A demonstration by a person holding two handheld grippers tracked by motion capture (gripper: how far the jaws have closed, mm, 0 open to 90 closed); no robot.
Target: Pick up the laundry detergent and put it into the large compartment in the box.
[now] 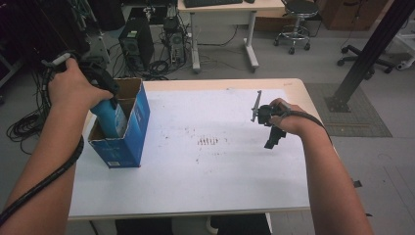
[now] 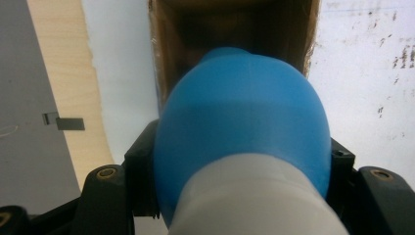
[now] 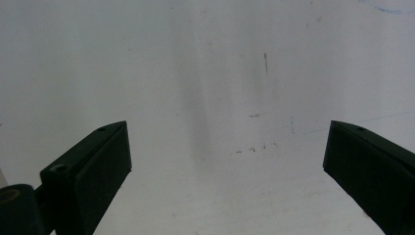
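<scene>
Fingers (image 2: 142, 161) of the left gripper (image 1: 105, 93) are clamped on a blue bottle (image 1: 111, 117), one black jaw pressed against each side of its rounded body. In the left gripper view the bottle's blue shoulder (image 2: 244, 122) and a white band below it lie close to the lens, with the brown inside of the cardboard box (image 2: 235, 29) beyond. In the high view the bottle hangs in the open top of the blue cardboard box (image 1: 132, 132), which stands at the left edge of the white table (image 1: 215, 171); its lower part is already below the box rim, and the brown flaps stand up around it. Whether the bottle touches the box floor cannot be told.

Fingers (image 3: 93, 171) of the right gripper (image 1: 273, 128) stand wide apart with nothing between them, held above bare tabletop at the right, well apart from the box. A patch of small dark marks (image 1: 208, 142) lies on the table between the two grippers.

Print on the box's blue side and a small label near its lower corner are too small to read; the bottle shows no legible writing.

Beyond the table stand a computer tower (image 1: 136, 41), coiled cables (image 1: 24, 125) on the floor, a desk (image 1: 225, 14), a stool (image 1: 296, 19) and a black metal post (image 1: 372, 49).
</scene>
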